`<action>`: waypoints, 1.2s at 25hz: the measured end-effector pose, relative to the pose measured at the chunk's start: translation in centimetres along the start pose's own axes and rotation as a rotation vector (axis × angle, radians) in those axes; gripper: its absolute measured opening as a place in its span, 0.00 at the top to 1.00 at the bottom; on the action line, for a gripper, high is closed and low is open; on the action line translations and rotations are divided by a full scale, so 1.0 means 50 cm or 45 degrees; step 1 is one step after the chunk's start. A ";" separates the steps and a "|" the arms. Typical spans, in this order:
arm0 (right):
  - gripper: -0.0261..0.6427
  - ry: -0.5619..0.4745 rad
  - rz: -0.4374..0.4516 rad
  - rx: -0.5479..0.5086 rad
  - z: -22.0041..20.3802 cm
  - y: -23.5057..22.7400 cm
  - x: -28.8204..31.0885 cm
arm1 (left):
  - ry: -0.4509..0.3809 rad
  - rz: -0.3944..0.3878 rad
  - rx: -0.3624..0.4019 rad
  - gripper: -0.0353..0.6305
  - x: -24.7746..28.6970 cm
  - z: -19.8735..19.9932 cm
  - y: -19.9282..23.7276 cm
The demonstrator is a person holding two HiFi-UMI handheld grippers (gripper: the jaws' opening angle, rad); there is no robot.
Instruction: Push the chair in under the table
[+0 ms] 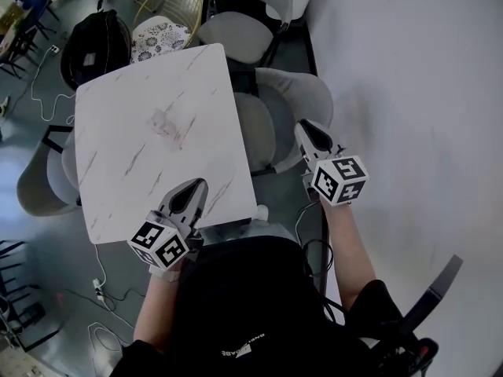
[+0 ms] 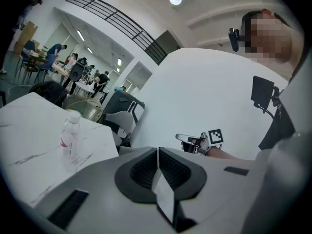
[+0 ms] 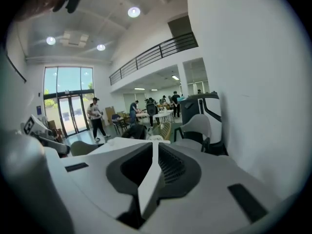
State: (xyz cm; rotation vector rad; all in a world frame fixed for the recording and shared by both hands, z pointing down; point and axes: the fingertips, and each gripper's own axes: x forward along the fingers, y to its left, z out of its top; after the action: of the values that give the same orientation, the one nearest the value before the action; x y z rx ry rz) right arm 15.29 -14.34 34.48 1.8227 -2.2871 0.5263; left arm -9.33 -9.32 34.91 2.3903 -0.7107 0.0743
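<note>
Both grippers are shut w/ nothing between the jaws: left gripper (image 1: pixel 189 195) hangs over the table (image 1: pixel 141 93) at its 6 o'clock edge; right gripper (image 1: pixel 314 137) is off the top at approx 4 o'clock, by the backrest edge of the grey chair (image 1: pixel 267 120), contact can't be told. That chair sits at the table's 3 o'clock side, seat partly under the top, backrest outside; clear bottle (image 2: pixel 69 133) stands upright on the table; white chair (image 1: pixel 236 34) at 12 o'clock; beige chair (image 1: pixel 39 183) at 9.
</note>
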 end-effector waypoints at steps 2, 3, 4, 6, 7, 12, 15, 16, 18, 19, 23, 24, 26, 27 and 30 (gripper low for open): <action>0.90 -0.055 0.067 0.037 0.035 0.058 -0.034 | -0.008 -0.044 0.031 0.95 0.005 0.028 -0.021; 0.90 -0.075 0.095 0.055 0.049 0.082 -0.051 | -0.012 -0.064 0.040 0.95 0.007 0.039 -0.031; 0.90 -0.096 0.123 0.074 0.060 0.104 -0.066 | -0.016 -0.082 0.045 0.95 0.008 0.048 -0.041; 0.90 -0.141 0.178 0.117 0.075 0.144 -0.092 | -0.021 -0.115 0.054 0.95 0.011 0.061 -0.057; 0.90 -0.164 0.203 0.138 0.081 0.163 -0.102 | -0.019 -0.131 0.061 0.95 0.013 0.066 -0.064; 0.90 -0.249 0.305 0.202 0.087 0.243 -0.132 | 0.012 -0.176 0.111 0.95 0.020 0.077 -0.083; 0.90 -0.260 0.343 0.209 0.066 0.275 -0.145 | 0.032 -0.180 0.119 0.95 0.023 0.074 -0.086; 0.90 -0.257 0.349 0.218 0.058 0.280 -0.147 | 0.039 -0.183 0.122 0.95 0.026 0.073 -0.087; 0.90 -0.252 0.361 0.237 0.048 0.285 -0.145 | 0.048 -0.190 0.129 0.95 0.034 0.074 -0.087; 0.90 -0.251 0.367 0.240 0.045 0.287 -0.143 | 0.049 -0.193 0.132 0.95 0.038 0.074 -0.087; 0.90 -0.216 0.374 0.248 0.031 0.292 -0.134 | 0.057 -0.217 0.132 0.95 0.054 0.075 -0.100; 0.90 -0.201 0.380 0.249 0.027 0.294 -0.133 | 0.063 -0.224 0.133 0.95 0.058 0.075 -0.104; 0.90 -0.183 0.391 0.243 0.020 0.298 -0.130 | 0.075 -0.234 0.138 0.95 0.067 0.074 -0.110; 0.90 -0.178 0.391 0.241 0.017 0.300 -0.129 | 0.080 -0.236 0.141 0.95 0.070 0.074 -0.112; 0.90 -0.169 0.389 0.248 0.008 0.299 -0.128 | 0.089 -0.241 0.145 0.95 0.077 0.073 -0.116</action>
State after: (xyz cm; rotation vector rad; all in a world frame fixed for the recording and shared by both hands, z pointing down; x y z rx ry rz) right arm 2.42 -5.84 29.39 1.6373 -2.7124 0.7157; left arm -3.53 -9.54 29.59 2.5388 -0.4565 0.1211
